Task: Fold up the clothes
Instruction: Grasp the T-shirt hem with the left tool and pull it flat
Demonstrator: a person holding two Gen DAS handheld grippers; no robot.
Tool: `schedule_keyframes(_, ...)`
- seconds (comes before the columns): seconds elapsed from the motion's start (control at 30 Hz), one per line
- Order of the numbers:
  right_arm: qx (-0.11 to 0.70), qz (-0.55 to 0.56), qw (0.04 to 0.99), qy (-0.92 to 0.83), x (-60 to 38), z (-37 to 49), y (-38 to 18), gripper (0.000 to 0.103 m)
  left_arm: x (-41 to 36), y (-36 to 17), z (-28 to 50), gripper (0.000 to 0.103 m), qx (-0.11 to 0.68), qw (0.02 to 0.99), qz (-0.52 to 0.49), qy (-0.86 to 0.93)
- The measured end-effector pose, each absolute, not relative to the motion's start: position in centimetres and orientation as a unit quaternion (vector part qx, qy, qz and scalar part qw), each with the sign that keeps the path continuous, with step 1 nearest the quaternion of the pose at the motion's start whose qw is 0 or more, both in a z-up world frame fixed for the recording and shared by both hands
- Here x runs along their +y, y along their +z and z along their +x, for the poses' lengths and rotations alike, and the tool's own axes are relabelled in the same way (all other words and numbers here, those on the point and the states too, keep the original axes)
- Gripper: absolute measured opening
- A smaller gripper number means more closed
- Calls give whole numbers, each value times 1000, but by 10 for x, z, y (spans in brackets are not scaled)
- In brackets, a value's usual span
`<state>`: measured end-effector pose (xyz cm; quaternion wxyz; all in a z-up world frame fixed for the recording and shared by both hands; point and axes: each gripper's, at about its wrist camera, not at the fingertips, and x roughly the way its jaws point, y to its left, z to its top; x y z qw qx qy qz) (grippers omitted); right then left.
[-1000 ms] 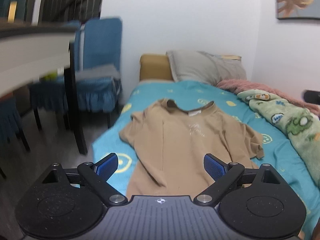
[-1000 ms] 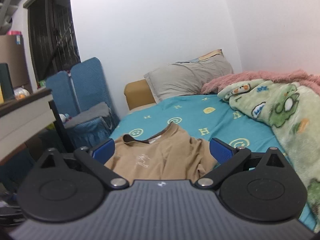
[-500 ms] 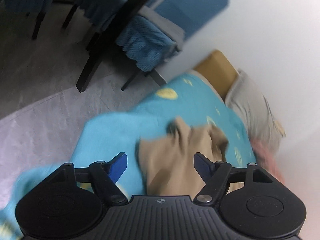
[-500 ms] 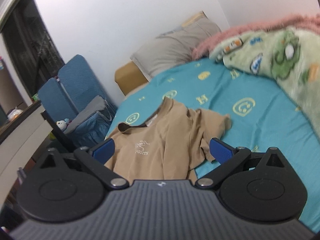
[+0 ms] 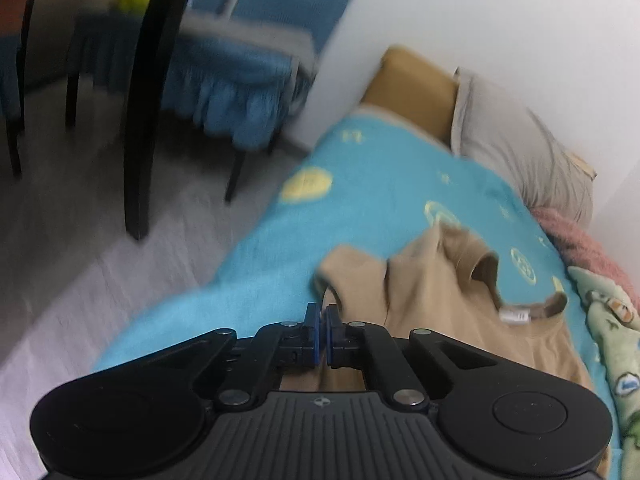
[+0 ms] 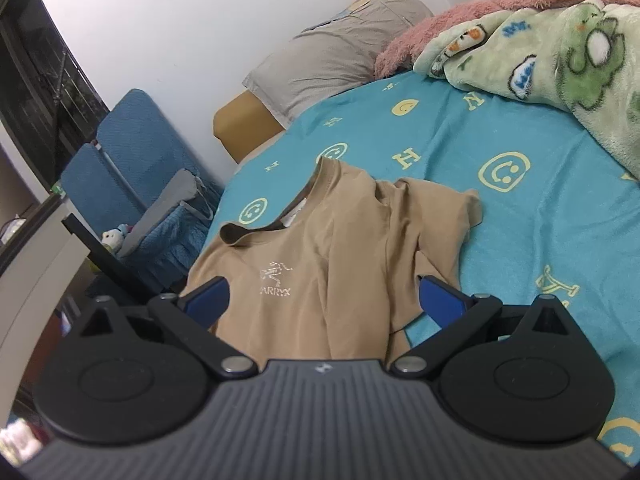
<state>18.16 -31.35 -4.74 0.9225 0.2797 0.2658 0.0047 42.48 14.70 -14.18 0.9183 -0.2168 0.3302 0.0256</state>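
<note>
A tan T-shirt lies face up on the blue bed sheet, collar toward the pillow, both sleeves rumpled. My left gripper sits at the shirt's left edge just below the sleeve, its blue pads pressed together with tan cloth at and under the tips. In the right wrist view the T-shirt shows its white chest logo. My right gripper hovers over the shirt's lower body, jaws wide apart with only the cloth beneath them. The shirt's hem is hidden behind both gripper bodies.
A grey pillow and a tan headboard stand at the bed's head. A green cartoon blanket and pink throw pile up along the right. Left of the bed are grey floor, blue-covered chairs and a dark table leg.
My left gripper swung down to the shirt's left edge, rolled, and went from wide open to shut. My right gripper dropped closer over the shirt and rolled, jaws still open.
</note>
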Motion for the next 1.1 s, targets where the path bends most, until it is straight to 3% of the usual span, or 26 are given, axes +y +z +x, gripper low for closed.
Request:
schedule_keyframes(0.1, 266, 277, 923, -3, -316, 178, -47, 103, 155, -112, 409, 3, 261, 938, -217, 62)
schedule_keyframes(0.23, 264, 273, 925, -18, -318, 178, -46, 103, 143, -86, 411, 3, 236, 955, -92, 154)
schedule_keyframes(0.37, 267, 257, 929, -26, -315, 180, -46, 103, 132, -107, 430, 6, 302, 934, -28, 191)
schedule_keyframes(0.47, 268, 243, 932, -25, -312, 180, -47, 103, 138, -112, 414, 29, 330, 926, -60, 175)
schedule_keyframes(0.53, 268, 239, 933, -23, -311, 182, -47, 103, 136, -109, 393, 33, 355, 920, -70, 148)
schedule_keyframes(0.67, 260, 230, 938, -19, -310, 180, -42, 103, 128, -91, 321, 51, 416, 904, -54, 78)
schedule_keyframes(0.87, 245, 203, 948, -18, -307, 165, -30, 103, 85, -78, 190, 58, 502, 864, -36, -17)
schedule_keyframes(1.1, 234, 196, 952, -30, -312, 135, -17, 103, 29, -95, 87, 58, 566, 820, 14, -81)
